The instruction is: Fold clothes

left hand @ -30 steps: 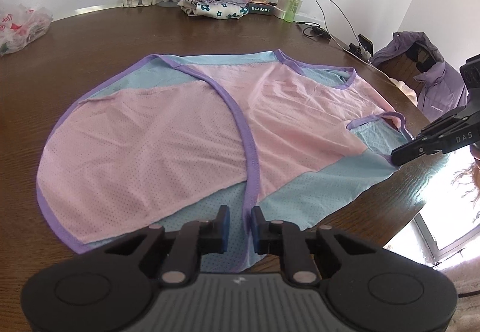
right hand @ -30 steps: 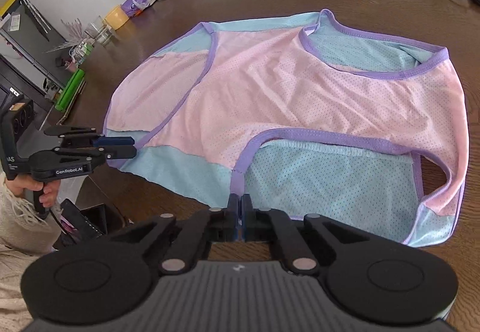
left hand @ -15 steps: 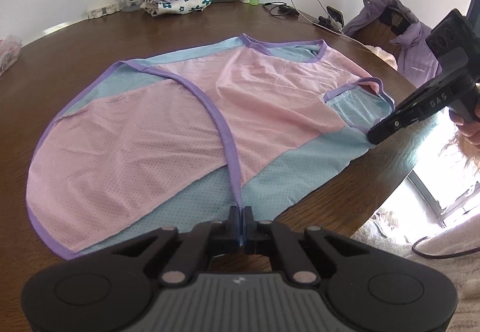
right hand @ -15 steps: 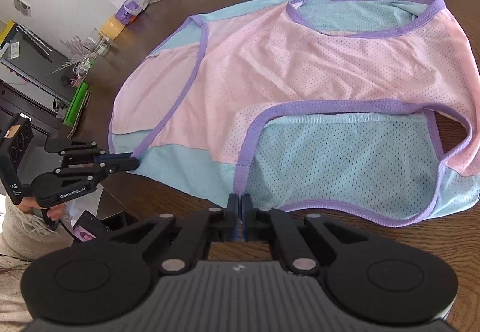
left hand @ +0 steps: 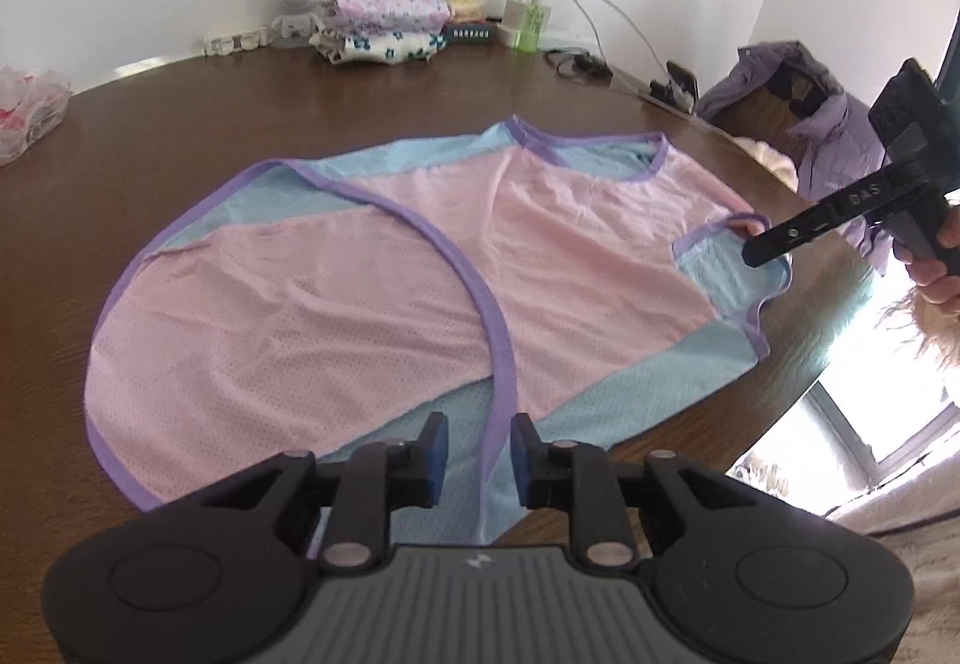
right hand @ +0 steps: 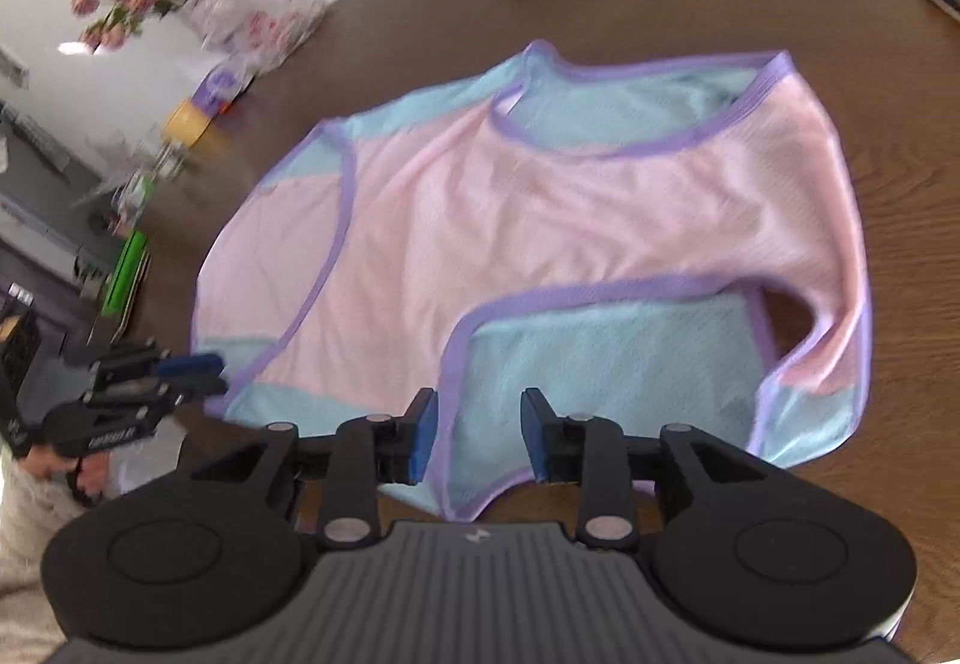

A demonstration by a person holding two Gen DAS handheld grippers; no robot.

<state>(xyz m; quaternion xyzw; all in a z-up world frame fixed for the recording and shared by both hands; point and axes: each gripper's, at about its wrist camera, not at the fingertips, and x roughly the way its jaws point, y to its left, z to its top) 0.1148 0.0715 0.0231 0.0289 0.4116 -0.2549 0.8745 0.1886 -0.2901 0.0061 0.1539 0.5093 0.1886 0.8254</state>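
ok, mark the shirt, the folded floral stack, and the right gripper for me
shirt point(left hand: 372, 304), left wrist view, pink mesh front panel.
folded floral stack point(left hand: 384, 25), left wrist view, side of the pile.
right gripper point(right hand: 477, 439), right wrist view, midway between the open fingertips.

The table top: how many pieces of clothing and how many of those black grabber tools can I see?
Spread-out pink and blue shirt: 1
Folded floral clothes at the far edge: 1 stack
Grabbers, left gripper and right gripper: 2
Total: 4

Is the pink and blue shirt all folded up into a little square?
No, the pink and blue mesh shirt with purple trim lies spread flat across the brown wooden table, with no fold in it.
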